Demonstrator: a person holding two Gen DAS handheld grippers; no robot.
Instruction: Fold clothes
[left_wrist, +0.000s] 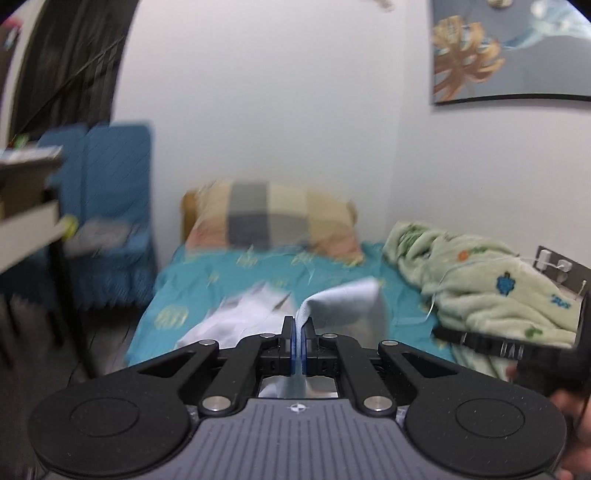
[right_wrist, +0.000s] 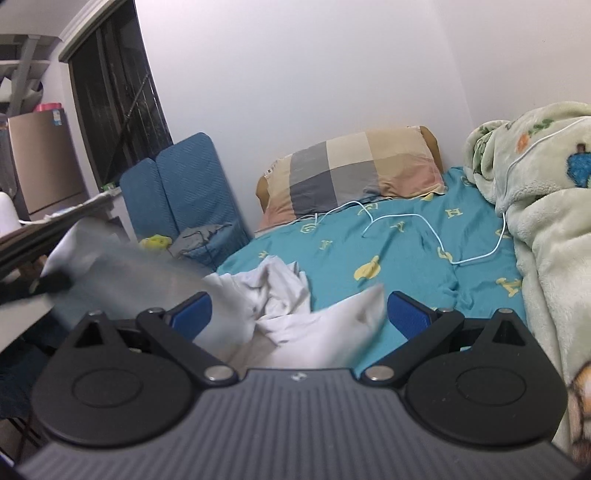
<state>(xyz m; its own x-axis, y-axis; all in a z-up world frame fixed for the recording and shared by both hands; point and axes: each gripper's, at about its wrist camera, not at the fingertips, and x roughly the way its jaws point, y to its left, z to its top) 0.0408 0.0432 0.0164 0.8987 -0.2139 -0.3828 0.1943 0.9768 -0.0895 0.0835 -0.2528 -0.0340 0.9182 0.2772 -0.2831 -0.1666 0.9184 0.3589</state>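
A white garment (right_wrist: 280, 295) lies crumpled on the teal bed sheet (right_wrist: 406, 240). My left gripper (left_wrist: 298, 332) is shut on an edge of the white garment (left_wrist: 343, 299) and holds it up above the bed; the lifted cloth is blurred. In the right wrist view that gripper (right_wrist: 51, 284) shows at the far left with cloth hanging from it. My right gripper (right_wrist: 299, 314) is open, its blue pads (right_wrist: 406, 314) wide apart, with a loose white corner (right_wrist: 354, 317) between them, not gripped.
A checked pillow (right_wrist: 354, 170) lies at the head of the bed. A green fleece blanket (right_wrist: 543, 206) is piled along the right side. A thin white cable (right_wrist: 424, 229) lies on the sheet. Blue folded cushions (right_wrist: 181, 192) stand at the left, beside a desk edge (left_wrist: 26, 206).
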